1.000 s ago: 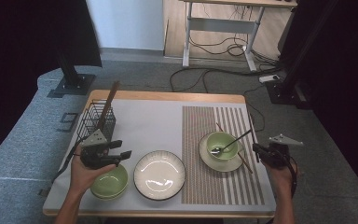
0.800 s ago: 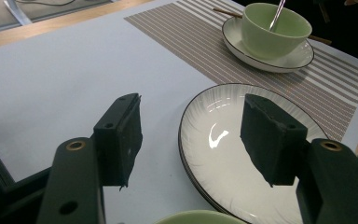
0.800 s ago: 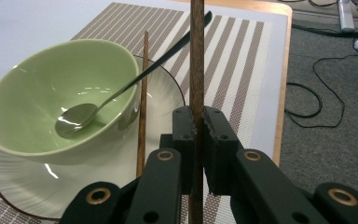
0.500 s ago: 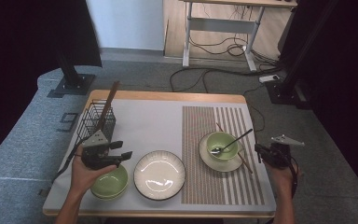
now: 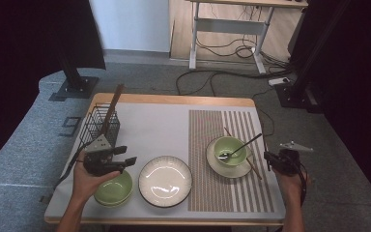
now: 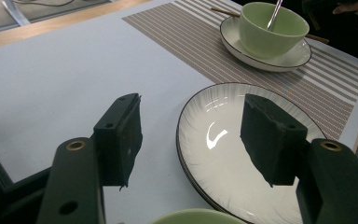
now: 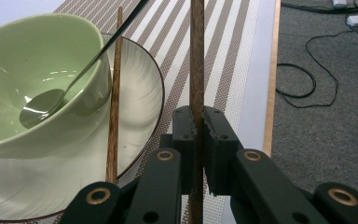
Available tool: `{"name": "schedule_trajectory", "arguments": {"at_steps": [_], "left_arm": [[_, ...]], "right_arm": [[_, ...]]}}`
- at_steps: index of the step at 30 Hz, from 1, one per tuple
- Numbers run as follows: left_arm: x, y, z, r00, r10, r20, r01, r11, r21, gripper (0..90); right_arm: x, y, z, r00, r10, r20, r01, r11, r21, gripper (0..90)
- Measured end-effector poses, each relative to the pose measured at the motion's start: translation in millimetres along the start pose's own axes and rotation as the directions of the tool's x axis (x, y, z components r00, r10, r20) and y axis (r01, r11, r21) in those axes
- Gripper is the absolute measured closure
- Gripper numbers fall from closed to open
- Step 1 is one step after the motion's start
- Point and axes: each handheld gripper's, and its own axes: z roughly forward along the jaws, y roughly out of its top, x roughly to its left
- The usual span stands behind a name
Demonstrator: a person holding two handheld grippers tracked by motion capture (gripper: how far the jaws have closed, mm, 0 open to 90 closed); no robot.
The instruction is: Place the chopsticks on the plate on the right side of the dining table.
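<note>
My right gripper [image 7: 196, 122] is shut on a brown chopstick [image 7: 196, 56] that runs forward over the striped mat [image 7: 223, 56]. A second chopstick [image 7: 115, 93] lies against the white saucer [image 7: 137, 112], which holds a green bowl [image 7: 37, 60] with a spoon [image 7: 42, 106] in it. In the high view this gripper [image 5: 270, 158] sits at the table's right edge, beside the bowl [image 5: 229, 149]. My left gripper [image 6: 191, 130] stands open with nothing between its jaws, over the rim of a white plate [image 6: 223, 154]. From above, the left gripper [image 5: 125, 157] is just above a second green bowl [image 5: 113, 189].
A black wire basket [image 5: 96, 126] with a brown stick [image 5: 112, 108] stands at the table's left. The white plate [image 5: 165, 181] lies front centre, the striped mat [image 5: 222, 193] covers the right half. Cables [image 7: 307, 84] trail on the floor past the right edge.
</note>
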Motion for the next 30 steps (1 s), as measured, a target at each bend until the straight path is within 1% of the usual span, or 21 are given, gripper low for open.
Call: {"name": "schedule_trajectory", "arguments": {"at_steps": [8,16,19,26,30], "left_arm": [[-0.5,-0.2,0.1,1.0000,0.003,0.000,-0.003,1.0000,0.001,38.2],[-0.8,-0.3,0.3,1.0000,0.005,0.000,-0.005,1.0000,0.005,38.2],[-0.9,-0.5,1.0,1.0000,0.007,-0.001,-0.007,0.9999,0.009,38.2],[-1.0,-0.7,0.9,1.0000,0.007,-0.001,-0.007,0.9999,0.010,38.2],[-1.0,-0.7,0.6,1.0000,0.006,-0.002,-0.006,0.9999,0.009,38.2]], "right_arm": [[1.9,-2.3,3.6,0.9999,-0.008,-0.008,0.008,1.000,0.024,84.5],[2.8,-7.5,11.6,0.9998,-0.001,-0.022,0.002,0.999,0.042,84.5],[2.8,-10.4,15.6,0.9996,0.008,-0.027,-0.007,0.999,0.052,84.5],[3.2,-16.6,22.3,0.9994,0.009,-0.034,-0.006,0.997,0.081,84.5],[2.8,-18.1,24.3,0.9993,0.013,-0.036,-0.010,0.996,0.085,84.5]]}}
